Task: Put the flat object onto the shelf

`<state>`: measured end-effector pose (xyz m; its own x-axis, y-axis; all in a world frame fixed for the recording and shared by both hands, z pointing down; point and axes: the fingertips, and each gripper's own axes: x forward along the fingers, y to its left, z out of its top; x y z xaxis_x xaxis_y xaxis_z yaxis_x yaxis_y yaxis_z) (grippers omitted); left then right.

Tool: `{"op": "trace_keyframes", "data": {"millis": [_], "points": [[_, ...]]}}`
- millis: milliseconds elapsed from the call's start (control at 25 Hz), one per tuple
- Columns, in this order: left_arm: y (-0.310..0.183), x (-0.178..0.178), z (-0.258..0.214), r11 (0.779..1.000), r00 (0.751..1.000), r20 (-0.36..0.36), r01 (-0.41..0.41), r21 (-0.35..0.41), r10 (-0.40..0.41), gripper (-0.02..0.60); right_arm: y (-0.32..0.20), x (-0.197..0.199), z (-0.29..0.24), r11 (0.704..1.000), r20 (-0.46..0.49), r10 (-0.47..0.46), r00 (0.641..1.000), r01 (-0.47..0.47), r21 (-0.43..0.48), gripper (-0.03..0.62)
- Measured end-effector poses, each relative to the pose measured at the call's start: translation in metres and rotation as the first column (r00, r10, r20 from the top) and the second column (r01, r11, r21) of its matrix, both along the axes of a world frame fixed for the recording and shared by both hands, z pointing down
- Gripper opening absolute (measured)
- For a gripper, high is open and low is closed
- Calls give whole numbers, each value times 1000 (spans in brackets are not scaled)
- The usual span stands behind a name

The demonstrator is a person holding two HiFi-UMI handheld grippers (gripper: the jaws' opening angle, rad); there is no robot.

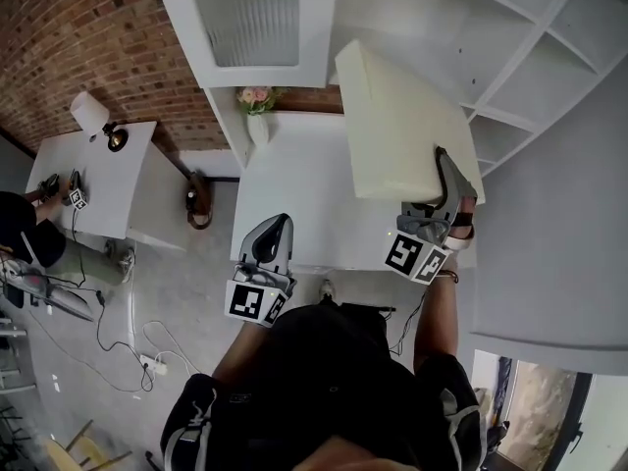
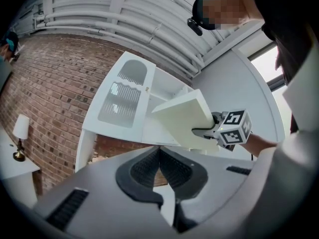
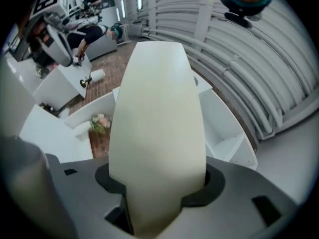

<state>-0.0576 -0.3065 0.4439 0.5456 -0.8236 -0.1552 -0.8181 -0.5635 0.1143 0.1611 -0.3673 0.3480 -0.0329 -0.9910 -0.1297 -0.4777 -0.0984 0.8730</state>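
Observation:
The flat object (image 1: pixel 407 116) is a thick cream slab, held tilted above the white counter in front of the white shelf unit (image 1: pixel 520 62). My right gripper (image 1: pixel 442 180) is shut on its near right corner. In the right gripper view the slab (image 3: pixel 157 128) fills the middle and sits clamped between the jaws of my right gripper (image 3: pixel 157 203). My left gripper (image 1: pixel 275 235) hovers low at the counter's front edge, shut and empty. The left gripper view shows my left gripper (image 2: pixel 159 156) with its pads meeting, and beyond it the slab (image 2: pixel 185 118) in front of the shelves.
A white cabinet door with a ribbed glass panel (image 1: pixel 245 18) hangs at the back left. A white vase of pink flowers (image 1: pixel 257 111) stands on the counter (image 1: pixel 294 199). At the left is a white table (image 1: pixel 108 180) with a lamp (image 1: pixel 93 116); cables lie on the floor.

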Motion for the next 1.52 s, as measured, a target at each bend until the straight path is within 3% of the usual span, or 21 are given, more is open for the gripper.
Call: {"op": "trace_keyframes", "data": {"millis": [160,360,680,960,1160,1520], "points": [[-16,9,-1,1000,1000,9,3,-3,-3,11,-39,15,7,997,-149,73,986,-75,-10,285],[-31,6,3,999,999,11,31,-17,-31,11,-88,17,19,994,-273,82,959,-100,-52,288],[-49,3,11,999,999,-1,40,-31,-40,11,-157,19,56,979,-458,99,883,-168,-112,291],[-67,4,14,997,999,9,52,-52,-51,11,-211,6,78,962,-464,21,886,-145,-233,322],[-75,3,21,994,997,31,73,-85,-71,11,-248,2,90,919,-456,-32,889,-153,-364,373],[-85,5,22,991,995,49,93,-98,-88,11,-305,10,94,898,-465,2,886,-207,-389,420]]}}
